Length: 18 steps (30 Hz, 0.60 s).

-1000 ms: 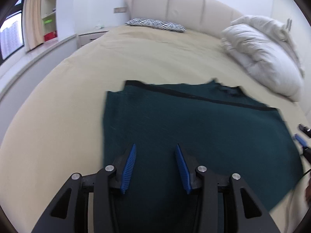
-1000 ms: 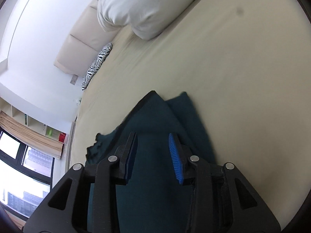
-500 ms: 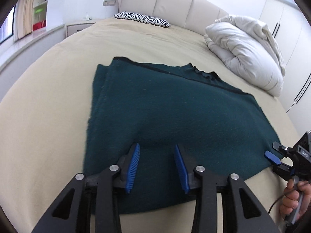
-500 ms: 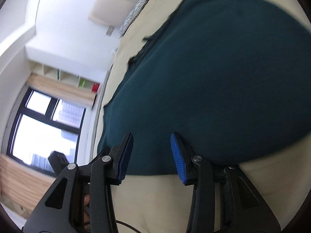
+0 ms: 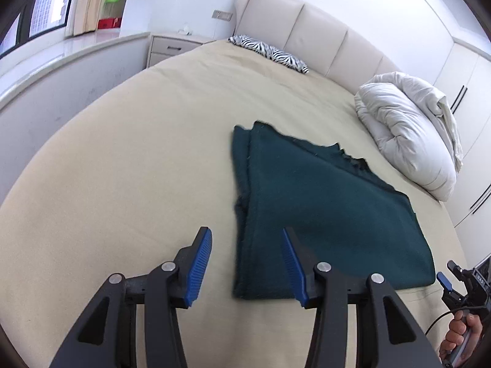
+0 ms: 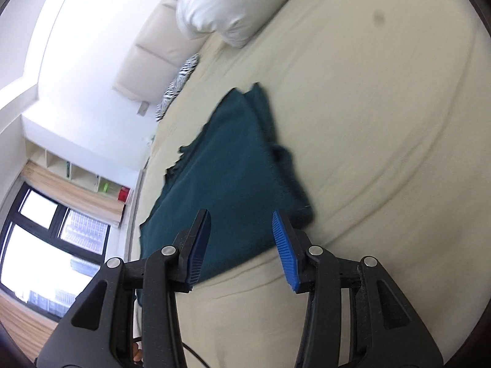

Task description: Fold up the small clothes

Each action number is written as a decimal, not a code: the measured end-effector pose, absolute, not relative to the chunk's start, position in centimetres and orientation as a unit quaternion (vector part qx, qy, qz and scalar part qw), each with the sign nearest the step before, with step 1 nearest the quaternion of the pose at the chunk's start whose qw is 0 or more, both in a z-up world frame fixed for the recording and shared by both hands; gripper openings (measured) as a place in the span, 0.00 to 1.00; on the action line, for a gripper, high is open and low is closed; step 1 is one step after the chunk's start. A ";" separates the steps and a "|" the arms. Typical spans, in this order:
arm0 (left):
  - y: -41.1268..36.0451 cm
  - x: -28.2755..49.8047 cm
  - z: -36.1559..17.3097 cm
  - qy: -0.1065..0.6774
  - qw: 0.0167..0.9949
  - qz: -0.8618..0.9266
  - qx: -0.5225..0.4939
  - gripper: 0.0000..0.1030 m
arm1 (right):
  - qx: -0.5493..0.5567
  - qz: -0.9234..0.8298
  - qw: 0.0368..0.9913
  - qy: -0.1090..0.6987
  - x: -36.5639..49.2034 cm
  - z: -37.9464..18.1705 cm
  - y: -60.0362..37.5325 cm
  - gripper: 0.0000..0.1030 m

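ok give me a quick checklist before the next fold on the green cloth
1. Left tongs free of cloth: ok. Their jaws have just been opening and nothing is between them.
2. Right tongs free of cloth: ok. They too have just been opening and pinch nothing.
3. Dark green garment lying flat on the bed: ok, already folded over, with a lower layer peeking out along its left edge.
4. Edges lined up: not ok, the far edge looks ragged and stepped.
5. Room to fold: ok, the white duvet and zebra pillow lie apart from the garment.
6. What kind of garment it is: cannot tell.
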<state>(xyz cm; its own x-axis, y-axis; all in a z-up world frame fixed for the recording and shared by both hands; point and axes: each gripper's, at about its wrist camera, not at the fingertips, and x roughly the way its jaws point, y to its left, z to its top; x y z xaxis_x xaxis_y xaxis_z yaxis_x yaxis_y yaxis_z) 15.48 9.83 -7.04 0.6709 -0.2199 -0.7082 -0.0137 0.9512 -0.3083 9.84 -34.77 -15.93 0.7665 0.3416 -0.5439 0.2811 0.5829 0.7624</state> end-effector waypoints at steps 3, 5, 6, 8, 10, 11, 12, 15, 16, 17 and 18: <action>7.6 16.2 -6.3 0.397 0.906 -0.079 -0.125 0.48 | 0.440 0.073 0.823 0.352 11.5 -14.6 -30.8 0.41; 5.7 17.4 -6.4 0.398 0.906 -0.092 -0.110 0.48 | 0.428 0.101 0.819 0.368 13.5 -14.8 -28.3 0.41; 4.7 18.2 -6.5 0.399 0.906 -0.099 -0.103 0.48 | 0.421 0.110 0.818 0.376 14.4 -15.0 -27.1 0.41; 2.9 19.8 -7.0 0.406 0.903 -0.109 -0.090 0.48 | 0.410 0.124 0.815 0.391 16.1 -15.6 -25.3 0.41; 1.2 21.3 -7.2 0.407 0.903 -0.119 -0.074 0.48 | 0.408 0.126 0.806 0.410 17.9 -16.9 -24.3 0.41; 0.3 22.3 -7.4 0.411 0.901 -0.124 -0.061 0.48 | 0.411 0.123 0.802 0.416 17.8 -17.4 -24.0 0.41; -0.5 23.2 -7.8 0.419 0.898 -0.124 -0.046 0.48 | 0.415 0.120 0.799 0.419 17.8 -17.8 -24.3 0.41; -1.0 25.5 -9.5 0.442 0.891 -0.102 -0.018 0.48 | 0.417 0.103 0.801 0.418 18.3 -18.8 -25.4 0.39; -0.3 26.2 -10.1 0.446 0.890 -0.090 -0.019 0.48 | 0.427 0.102 0.798 0.412 18.2 -19.0 -26.2 0.39; 0.4 26.5 -10.5 0.446 0.891 -0.085 -0.026 0.49 | 0.433 0.097 0.799 0.406 18.1 -19.2 -27.0 0.39; 1.5 26.8 -10.8 0.444 0.890 -0.088 -0.046 0.48 | 0.434 0.088 0.802 0.400 17.9 -19.3 -27.9 0.39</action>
